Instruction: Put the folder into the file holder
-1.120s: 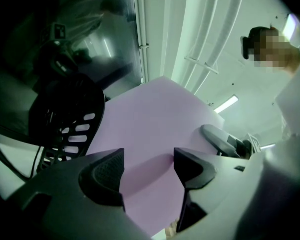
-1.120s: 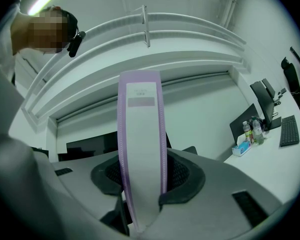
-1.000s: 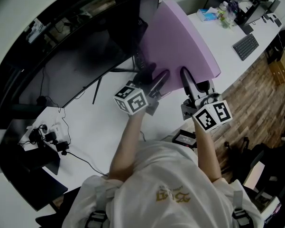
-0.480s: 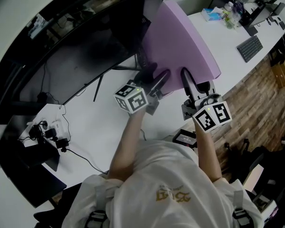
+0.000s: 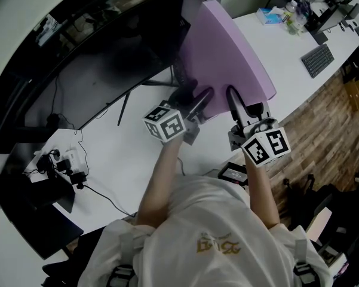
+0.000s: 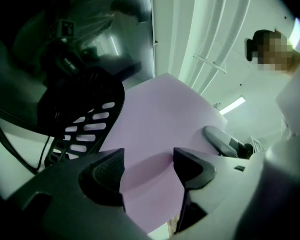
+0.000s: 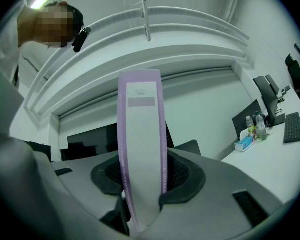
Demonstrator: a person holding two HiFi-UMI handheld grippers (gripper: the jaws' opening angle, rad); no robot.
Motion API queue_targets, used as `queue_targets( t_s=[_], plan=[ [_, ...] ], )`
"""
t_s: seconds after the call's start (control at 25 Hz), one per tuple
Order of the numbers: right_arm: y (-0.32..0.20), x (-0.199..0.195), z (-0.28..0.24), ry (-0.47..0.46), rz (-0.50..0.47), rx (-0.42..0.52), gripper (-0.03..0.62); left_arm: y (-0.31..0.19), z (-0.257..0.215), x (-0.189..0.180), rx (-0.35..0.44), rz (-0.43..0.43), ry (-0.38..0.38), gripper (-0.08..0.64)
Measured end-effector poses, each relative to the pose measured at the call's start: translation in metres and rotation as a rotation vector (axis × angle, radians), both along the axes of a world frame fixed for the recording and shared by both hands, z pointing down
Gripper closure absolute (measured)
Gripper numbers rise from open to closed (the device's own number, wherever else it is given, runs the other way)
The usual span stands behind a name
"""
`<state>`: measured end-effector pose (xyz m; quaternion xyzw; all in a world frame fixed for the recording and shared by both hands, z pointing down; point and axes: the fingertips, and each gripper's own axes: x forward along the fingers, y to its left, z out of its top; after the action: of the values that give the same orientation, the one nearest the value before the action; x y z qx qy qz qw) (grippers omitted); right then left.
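Observation:
A large purple folder point(image 5: 227, 52) stands tilted over the white desk, its spine toward me. My right gripper point(image 5: 233, 97) is shut on that spine point(image 7: 140, 149), which fills the gap between its pads. My left gripper point(image 5: 192, 98) sits at the folder's lower left edge, open, with the purple cover point(image 6: 159, 119) just beyond its fingertips. The black slotted file holder point(image 6: 85, 129) stands just left of the folder, in front of the monitor; in the head view I see only its dark top point(image 5: 178, 79) behind the folder's edge.
A wide curved monitor point(image 5: 107, 58) runs along the desk's back. A power strip with cables point(image 5: 66, 163) lies at the left. A keyboard point(image 5: 318, 58), a tissue box point(image 5: 269, 15) and bottles are far right. The desk's front edge borders wooden floor point(image 5: 322, 118).

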<state>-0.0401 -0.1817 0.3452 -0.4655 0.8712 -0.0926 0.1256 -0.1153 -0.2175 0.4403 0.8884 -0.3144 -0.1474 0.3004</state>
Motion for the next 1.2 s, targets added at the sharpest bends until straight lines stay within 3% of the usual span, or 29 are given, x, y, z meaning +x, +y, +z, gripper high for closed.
queue_targets(
  t_s=[0.84, 1.2],
  plan=[
    [-0.006, -0.014, 0.026, 0.061, -0.005, -0.024, 0.419, -0.002, 0.029, -0.011, -0.073, -0.029, -0.016, 0.255],
    [-0.010, -0.019, 0.039, 0.089, -0.005, -0.046, 0.419, -0.003, 0.041, -0.019, -0.115, -0.050, 0.012, 0.258]
  ],
)
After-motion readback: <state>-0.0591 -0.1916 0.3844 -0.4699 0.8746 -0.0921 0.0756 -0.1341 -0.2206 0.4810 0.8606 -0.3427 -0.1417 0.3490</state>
